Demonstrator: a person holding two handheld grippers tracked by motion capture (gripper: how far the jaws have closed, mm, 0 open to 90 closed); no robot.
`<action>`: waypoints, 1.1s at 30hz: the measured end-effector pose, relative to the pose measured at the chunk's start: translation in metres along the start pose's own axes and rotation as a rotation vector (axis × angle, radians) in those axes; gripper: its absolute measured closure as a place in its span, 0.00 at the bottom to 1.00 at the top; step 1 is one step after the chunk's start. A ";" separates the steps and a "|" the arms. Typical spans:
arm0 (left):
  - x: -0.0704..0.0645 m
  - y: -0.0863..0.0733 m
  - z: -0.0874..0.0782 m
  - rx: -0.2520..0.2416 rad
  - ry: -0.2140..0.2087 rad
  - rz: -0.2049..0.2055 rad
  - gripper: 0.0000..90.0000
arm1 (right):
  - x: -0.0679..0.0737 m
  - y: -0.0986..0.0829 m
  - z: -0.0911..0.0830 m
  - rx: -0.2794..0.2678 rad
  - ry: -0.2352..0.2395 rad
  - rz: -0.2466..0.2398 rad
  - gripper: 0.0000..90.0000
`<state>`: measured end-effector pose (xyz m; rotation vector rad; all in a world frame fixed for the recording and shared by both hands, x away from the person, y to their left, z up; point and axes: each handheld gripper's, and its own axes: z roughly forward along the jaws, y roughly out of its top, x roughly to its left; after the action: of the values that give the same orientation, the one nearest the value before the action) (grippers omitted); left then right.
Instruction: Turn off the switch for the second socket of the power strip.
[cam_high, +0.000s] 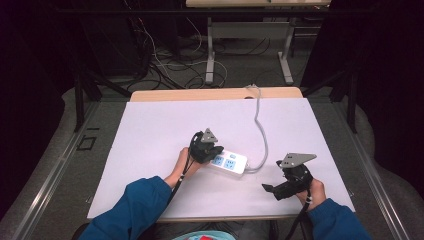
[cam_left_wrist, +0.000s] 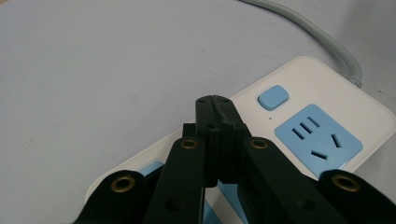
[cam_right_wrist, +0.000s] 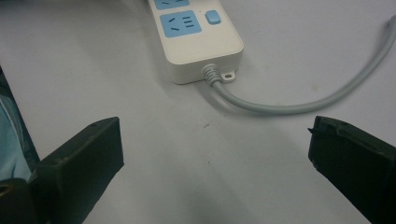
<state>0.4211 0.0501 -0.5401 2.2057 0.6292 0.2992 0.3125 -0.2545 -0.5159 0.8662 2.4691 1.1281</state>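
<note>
Left gripper (cam_left_wrist: 214, 103), jaws pressed together, hovering over white plastic power strip (cam_high: 231, 163) beside its blue button (cam_left_wrist: 273, 96) | right gripper (cam_right_wrist: 212, 154), jaws spread wide, waiting off its cable end.

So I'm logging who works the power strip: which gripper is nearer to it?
Left. The left gripper, jaws shut, sits over the power strip. The right gripper, jaws open, is off beyond its cord end.

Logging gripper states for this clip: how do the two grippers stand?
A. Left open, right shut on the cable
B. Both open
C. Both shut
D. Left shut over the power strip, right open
D: the left gripper has its jaws pressed together above the power strip, while the right gripper has its jaws wide apart.
</note>
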 end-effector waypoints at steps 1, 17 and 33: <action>0.000 0.000 0.000 0.000 0.001 0.003 1.00 | 0.001 0.000 0.000 0.004 -0.002 0.009 0.03; -0.003 -0.001 0.000 -0.004 0.023 0.022 1.00 | 0.000 0.000 0.000 0.006 0.004 0.008 0.03; -0.004 -0.001 0.000 -0.001 0.028 0.035 1.00 | 0.000 0.000 0.000 0.008 -0.001 0.012 0.03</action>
<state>0.4176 0.0490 -0.5410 2.2165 0.6060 0.3490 0.3123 -0.2543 -0.5162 0.8847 2.4726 1.1225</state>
